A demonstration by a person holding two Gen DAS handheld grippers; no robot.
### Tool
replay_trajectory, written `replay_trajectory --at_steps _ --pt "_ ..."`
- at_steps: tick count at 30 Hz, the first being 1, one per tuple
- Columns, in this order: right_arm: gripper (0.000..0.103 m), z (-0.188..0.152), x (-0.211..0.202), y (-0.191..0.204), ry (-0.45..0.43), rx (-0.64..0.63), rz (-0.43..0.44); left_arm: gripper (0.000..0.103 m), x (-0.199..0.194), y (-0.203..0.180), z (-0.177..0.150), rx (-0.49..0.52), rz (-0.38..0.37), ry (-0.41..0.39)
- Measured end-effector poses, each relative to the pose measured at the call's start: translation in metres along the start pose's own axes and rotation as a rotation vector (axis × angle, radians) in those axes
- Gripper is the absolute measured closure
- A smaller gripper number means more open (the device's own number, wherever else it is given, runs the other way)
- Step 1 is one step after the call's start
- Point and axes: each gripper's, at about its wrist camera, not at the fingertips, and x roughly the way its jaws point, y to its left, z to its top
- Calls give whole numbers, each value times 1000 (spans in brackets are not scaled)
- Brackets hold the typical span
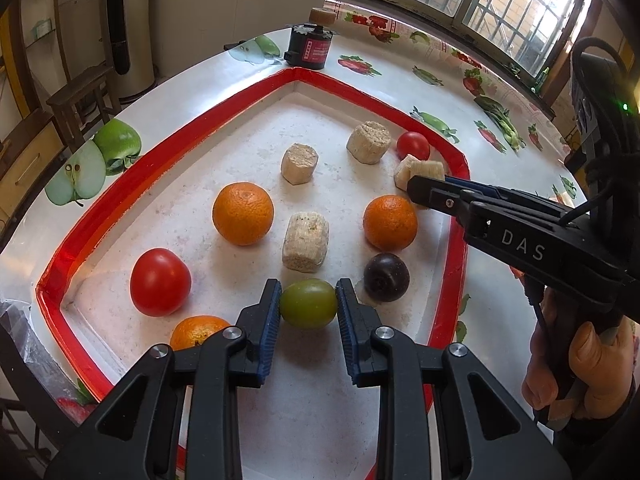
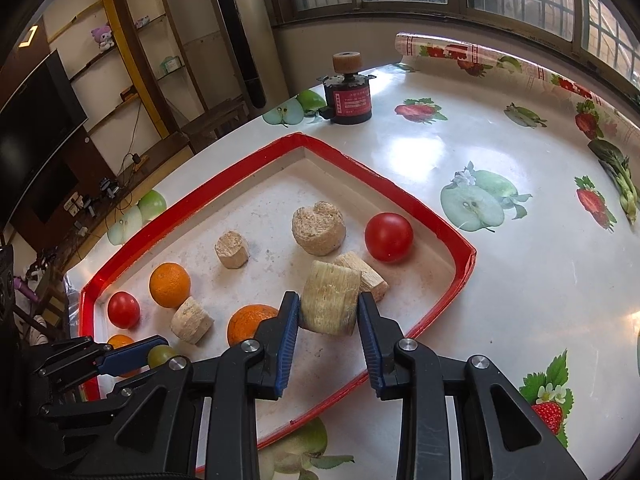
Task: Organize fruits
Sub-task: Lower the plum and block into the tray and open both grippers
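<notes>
Glossy oilcloth printed with apples and strawberries is covering the worktop (image 2: pixel 460 152), where a shallow white tray (image 1: pixel 168 136) with a bright red rim is holding the fruit. Near the tray's close edge, the left gripper (image 1: pixel 308 304) is clamping its ribbed blue pads on a smooth, round green fruit (image 1: pixel 308 303), one pad pressing each side. Beside it are lying a dark, matte purple plum (image 1: pixel 386 277), a shiny red tomato (image 1: pixel 160 282) and dimpled oranges (image 1: pixel 243 213). Toward the tray's right corner, the right gripper (image 2: pixel 329 316) is closing on a pale, fibrous cylinder (image 2: pixel 330 304) with a rough, straw-like grain, both pads touching its flanks. A wedge-shaped chunk of the same material (image 2: pixel 366 276) is sitting just behind it, and a second glossy tomato (image 2: pixel 389 237) is resting near the rim. Beyond the tray, a black cylindrical motor (image 2: pixel 349 98) with a red label is standing upright, capped by a cork-like disc.
</notes>
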Motion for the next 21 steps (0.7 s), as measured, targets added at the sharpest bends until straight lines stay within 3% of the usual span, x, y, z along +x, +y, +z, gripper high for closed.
replay_trajectory --at_steps 6,12,21 --pt "70 -1 -3 -1 0 5 3 75 1 -2 1 -3 14 5" --pt "64 -2 -17 0 -23 -2 5 54 -6 -6 -1 6 33 -17" --pt "49 -12 -46 -1 -63 -4 12 54 -22 -8 -14 26 38 -46"
